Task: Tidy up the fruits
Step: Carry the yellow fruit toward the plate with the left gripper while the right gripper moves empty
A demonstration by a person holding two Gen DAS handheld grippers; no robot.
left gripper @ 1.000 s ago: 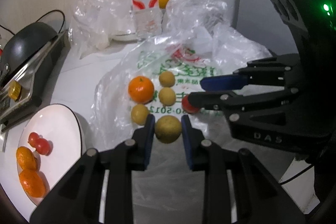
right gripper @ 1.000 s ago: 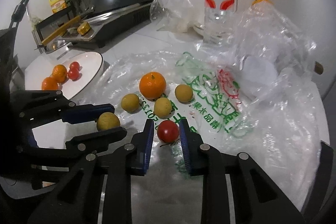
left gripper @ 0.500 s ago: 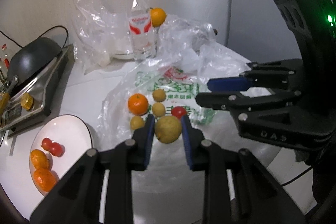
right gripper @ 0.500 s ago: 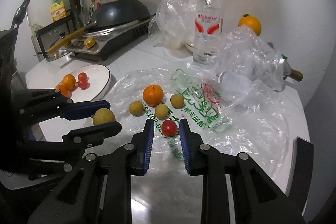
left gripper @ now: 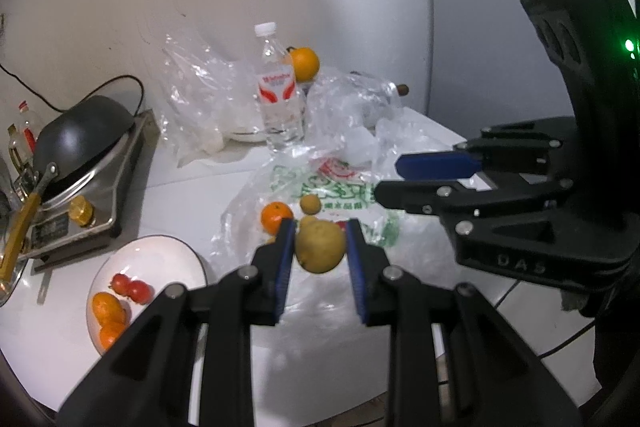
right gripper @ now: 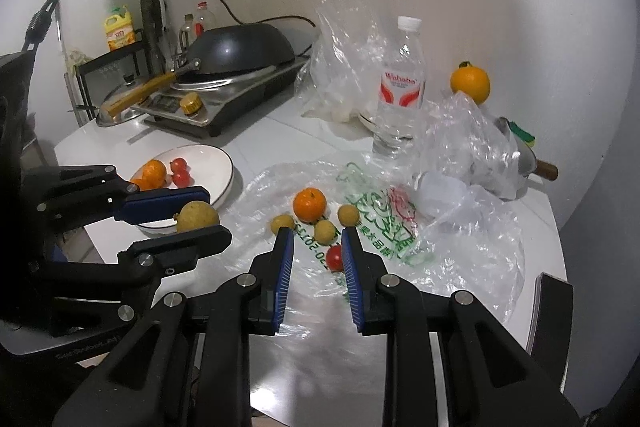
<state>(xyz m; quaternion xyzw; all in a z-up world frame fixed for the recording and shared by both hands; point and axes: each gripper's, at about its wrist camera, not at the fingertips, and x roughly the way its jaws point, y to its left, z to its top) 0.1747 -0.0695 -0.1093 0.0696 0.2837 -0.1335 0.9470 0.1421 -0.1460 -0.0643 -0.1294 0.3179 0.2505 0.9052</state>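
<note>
My left gripper [left gripper: 320,225] is shut on a yellow-brown fruit [left gripper: 320,247] and holds it in the air above the table; in the right wrist view the left gripper [right gripper: 216,213] hangs near the white plate [right gripper: 208,163]. The plate [left gripper: 168,259] holds two small oranges and two red tomatoes. My right gripper [right gripper: 316,233] has its jaws drawn narrow with nothing between them. It hovers over a printed plastic bag [right gripper: 400,219]. On the bag lie an orange [right gripper: 310,203], three small yellow fruits [right gripper: 325,231] and a red tomato [right gripper: 334,258], partly hidden by the right finger.
A water bottle [right gripper: 400,91] stands at the back beside crumpled clear bags [right gripper: 468,143]. Another orange [right gripper: 470,85] sits behind them. A black wok on a stove [right gripper: 240,51] fills the back left. The table's edge runs along the right and front.
Both grippers have risen and drawn back from the table. The yellow-brown fruit went up with the left gripper. The red tomato stayed on the bag below the right gripper.
</note>
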